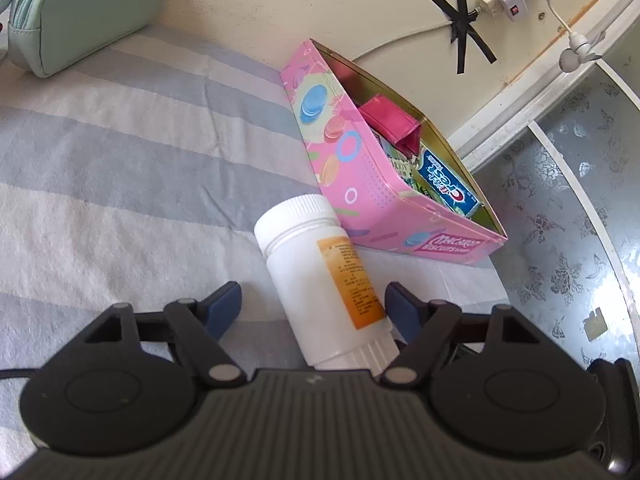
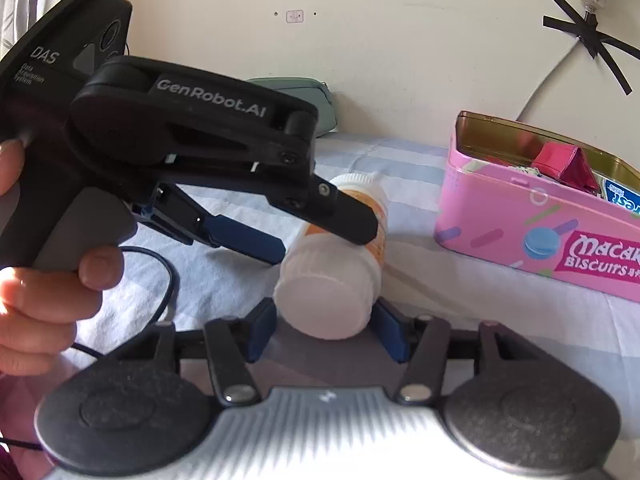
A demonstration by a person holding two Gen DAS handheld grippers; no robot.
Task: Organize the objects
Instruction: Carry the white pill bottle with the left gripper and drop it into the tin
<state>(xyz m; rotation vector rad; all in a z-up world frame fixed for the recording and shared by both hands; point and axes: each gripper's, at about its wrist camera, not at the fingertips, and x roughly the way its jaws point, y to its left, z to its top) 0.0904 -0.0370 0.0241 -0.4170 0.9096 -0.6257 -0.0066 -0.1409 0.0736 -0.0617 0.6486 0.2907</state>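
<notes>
One white pill bottle lies on its side on the striped bed sheet, just beside the open pink biscuit tin that already holds small packets. It looks rigid, light and smooth, so it may roll or slip; the straight labelled body is probably the surest hold, not the ribbed cap. Both tools straddle it from opposite ends: the left tool stands wide around its body, the right tool wide about its end, neither clamping.
</notes>
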